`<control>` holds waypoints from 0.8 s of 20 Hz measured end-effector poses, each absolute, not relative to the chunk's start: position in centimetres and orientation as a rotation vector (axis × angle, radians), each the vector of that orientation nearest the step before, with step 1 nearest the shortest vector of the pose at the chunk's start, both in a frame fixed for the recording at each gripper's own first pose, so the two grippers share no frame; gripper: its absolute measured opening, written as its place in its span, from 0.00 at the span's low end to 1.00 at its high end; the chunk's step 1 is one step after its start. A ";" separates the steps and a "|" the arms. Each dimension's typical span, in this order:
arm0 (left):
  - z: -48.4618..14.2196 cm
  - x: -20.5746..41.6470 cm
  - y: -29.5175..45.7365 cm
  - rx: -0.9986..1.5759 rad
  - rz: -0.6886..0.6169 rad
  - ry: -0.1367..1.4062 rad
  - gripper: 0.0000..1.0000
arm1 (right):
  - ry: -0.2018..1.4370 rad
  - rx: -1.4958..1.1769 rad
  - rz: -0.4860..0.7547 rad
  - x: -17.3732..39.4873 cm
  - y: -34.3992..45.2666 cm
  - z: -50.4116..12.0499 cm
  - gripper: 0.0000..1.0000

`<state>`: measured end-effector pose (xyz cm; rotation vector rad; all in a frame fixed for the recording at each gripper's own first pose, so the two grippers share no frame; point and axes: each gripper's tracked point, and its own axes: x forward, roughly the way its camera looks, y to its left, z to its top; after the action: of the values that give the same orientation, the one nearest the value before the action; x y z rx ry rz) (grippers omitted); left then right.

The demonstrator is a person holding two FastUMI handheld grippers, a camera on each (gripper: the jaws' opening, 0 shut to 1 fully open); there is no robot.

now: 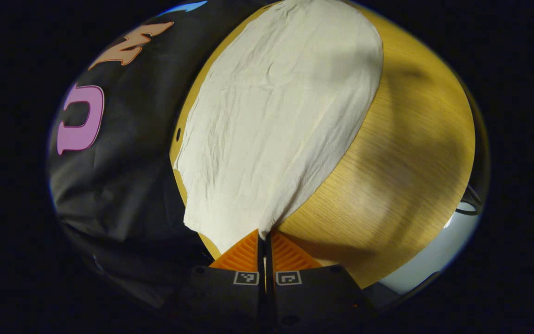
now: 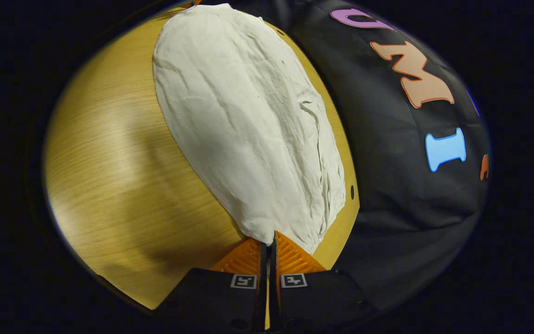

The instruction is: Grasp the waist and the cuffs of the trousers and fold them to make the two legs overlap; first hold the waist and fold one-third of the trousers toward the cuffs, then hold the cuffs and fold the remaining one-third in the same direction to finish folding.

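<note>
The cream trousers (image 1: 276, 116) lie flat and wrinkled along the wooden table (image 1: 410, 153). In the left gripper view, my left gripper (image 1: 265, 235) is shut on the near corner of a plain hemmed end, which looks like the cuffs. In the right gripper view, the same trousers (image 2: 248, 125) stretch away from me, with a gathered elastic waist (image 2: 329, 204) at the near end. My right gripper (image 2: 270, 240) is shut on the near corner of that waist end. Both pinched corners sit low, at the table's surface.
The black cloth wall (image 1: 123, 162) hangs close behind the table's far edge, just past the trousers. A small hole (image 2: 352, 190) marks the tabletop near that edge. Bare wood (image 2: 118, 176) spreads on the other side. A pale floor patch (image 1: 434, 260) and a cable (image 1: 473, 204) lie beyond the table.
</note>
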<state>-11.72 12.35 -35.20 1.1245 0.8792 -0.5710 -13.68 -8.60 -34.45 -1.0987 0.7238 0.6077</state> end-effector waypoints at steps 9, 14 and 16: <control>-29.6 -7.1 12.3 0.963 -0.356 0.776 0.00 | 0.642 -1.050 0.479 -10.5 -9.1 -28.8 0.02; -27.5 -4.3 12.1 0.952 -0.307 0.752 0.00 | 0.555 -1.055 0.413 -7.7 -9.4 -25.2 0.05; -26.6 -3.0 12.3 0.958 -0.271 0.738 0.00 | 0.521 -1.034 0.390 -7.0 -9.4 -24.1 0.05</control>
<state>-2.95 12.29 -26.58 0.9583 0.7377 -0.2713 -6.97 -9.36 -24.12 -1.0343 0.5206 0.3903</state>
